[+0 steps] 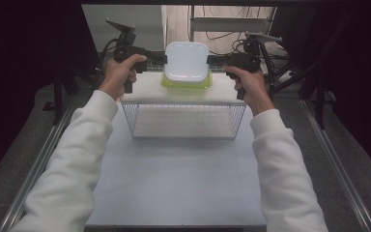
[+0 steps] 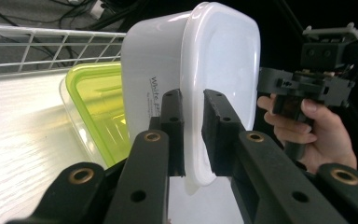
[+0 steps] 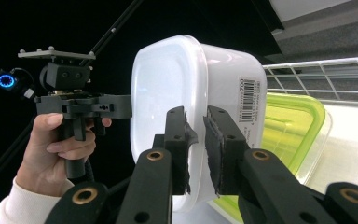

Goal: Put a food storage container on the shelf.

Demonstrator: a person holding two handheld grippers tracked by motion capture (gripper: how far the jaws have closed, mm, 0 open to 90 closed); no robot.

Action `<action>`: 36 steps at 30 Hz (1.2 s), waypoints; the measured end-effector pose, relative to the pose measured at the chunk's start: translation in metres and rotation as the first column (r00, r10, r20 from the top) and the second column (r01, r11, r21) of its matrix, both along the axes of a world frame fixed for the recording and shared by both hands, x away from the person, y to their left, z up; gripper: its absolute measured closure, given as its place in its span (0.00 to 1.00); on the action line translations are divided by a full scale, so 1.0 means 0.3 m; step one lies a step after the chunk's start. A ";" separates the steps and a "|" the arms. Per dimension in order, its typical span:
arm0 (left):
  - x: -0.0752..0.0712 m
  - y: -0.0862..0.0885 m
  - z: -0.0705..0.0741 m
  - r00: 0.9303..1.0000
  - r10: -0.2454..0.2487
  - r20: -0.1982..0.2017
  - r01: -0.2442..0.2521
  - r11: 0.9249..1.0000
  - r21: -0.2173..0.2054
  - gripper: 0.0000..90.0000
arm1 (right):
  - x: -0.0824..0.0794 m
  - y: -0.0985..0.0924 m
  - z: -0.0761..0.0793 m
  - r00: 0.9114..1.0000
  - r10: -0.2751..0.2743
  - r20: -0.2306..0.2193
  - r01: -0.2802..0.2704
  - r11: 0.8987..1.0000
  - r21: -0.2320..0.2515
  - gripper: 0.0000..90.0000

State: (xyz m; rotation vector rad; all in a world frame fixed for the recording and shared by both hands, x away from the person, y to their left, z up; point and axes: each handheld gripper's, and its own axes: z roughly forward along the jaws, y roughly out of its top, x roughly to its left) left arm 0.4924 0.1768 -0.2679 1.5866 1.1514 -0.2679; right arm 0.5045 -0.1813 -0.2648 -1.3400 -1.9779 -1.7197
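while both tongs clamp its rim, white container (image 1: 186, 60) hangs above green-lidded box (image 1: 186, 82).

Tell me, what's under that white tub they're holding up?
Under the white tub sits a clear container with a green lid, on a white shelf. Both tubs are closed, so what's inside stays hidden.

A white lidded container (image 1: 186, 60) with a black-and-white barcode label (image 3: 247, 99) sits above a clear box with a lime-green lid (image 1: 186, 83), beside a white wire basket (image 1: 183, 121) on the pale grey tabletop (image 1: 174, 179).
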 end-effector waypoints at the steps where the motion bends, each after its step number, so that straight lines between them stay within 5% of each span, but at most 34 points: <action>1: 0.006 0.001 -0.003 1.000 0.003 -0.008 -0.003 1.000 -0.011 0.88 | 0.004 0.000 -0.001 1.000 -0.002 -0.010 0.002 1.000 0.004 0.86; 18: 0.101 0.018 -0.054 0.993 0.015 -0.120 -0.033 0.988 -0.151 0.86 | 0.091 -0.003 -0.027 0.987 -0.045 -0.151 0.055 0.997 0.062 0.83; 21: 0.111 0.018 -0.062 0.991 0.024 -0.130 -0.043 0.988 -0.146 0.85 | 0.100 -0.003 -0.037 0.984 -0.048 -0.169 0.060 0.996 0.066 0.82; 31: 0.110 0.019 -0.063 0.993 0.021 -0.120 -0.038 0.989 -0.140 0.84 | 0.108 -0.001 -0.047 0.980 -0.061 -0.188 0.077 0.994 0.079 0.81; 36: 0.092 0.017 -0.052 0.997 0.037 -0.064 -0.044 0.993 -0.108 0.80 | 0.101 -0.006 -0.034 0.985 -0.064 -0.157 0.078 0.993 0.085 0.75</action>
